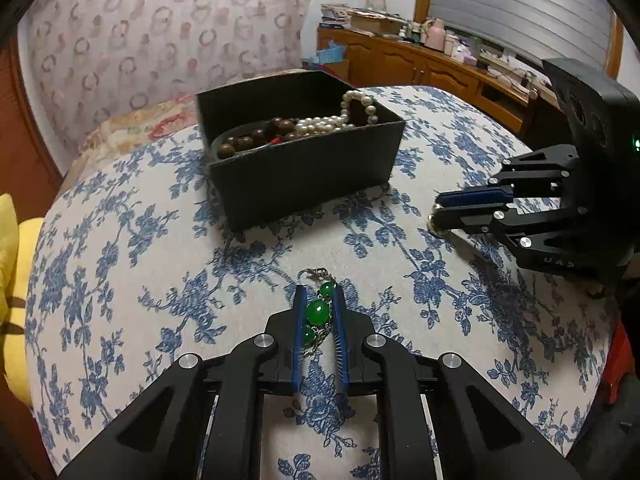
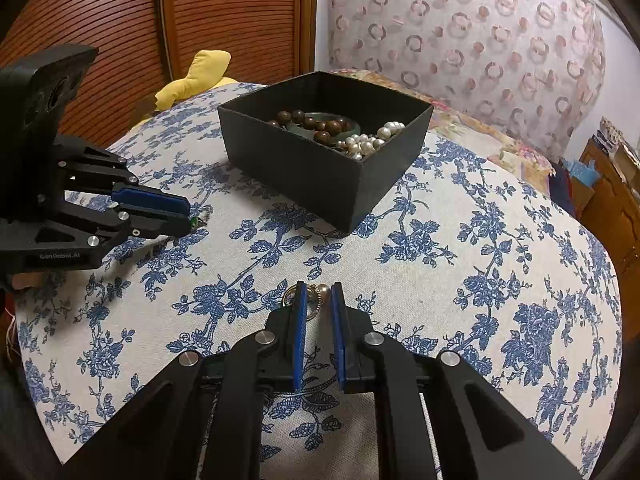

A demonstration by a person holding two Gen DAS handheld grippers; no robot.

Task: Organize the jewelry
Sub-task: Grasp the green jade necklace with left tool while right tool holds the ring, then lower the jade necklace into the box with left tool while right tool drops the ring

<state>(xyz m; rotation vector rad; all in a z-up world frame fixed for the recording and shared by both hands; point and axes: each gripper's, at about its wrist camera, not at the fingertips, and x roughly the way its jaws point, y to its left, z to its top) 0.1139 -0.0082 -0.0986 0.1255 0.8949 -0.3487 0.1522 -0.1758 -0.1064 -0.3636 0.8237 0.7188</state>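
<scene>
Fingers of the left gripper (image 1: 319,300) are clamped on the green-stone bracelet (image 1: 318,312), low on the bench (image 1: 160,260), probably so it lifts in one piece; right gripper (image 2: 319,294) fingers are pinched on a small ring piece (image 2: 320,292), likely next for the box (image 2: 304,160); count: one box, two grippers, one pearl string (image 2: 370,140), one brown bead strand (image 2: 316,122), one jade bangle (image 2: 320,115).

A ring-patterned curtain (image 1: 160,28) hangs behind; wooden cabinets (image 1: 420,64) stand under a shuttered window (image 1: 520,4).
</scene>
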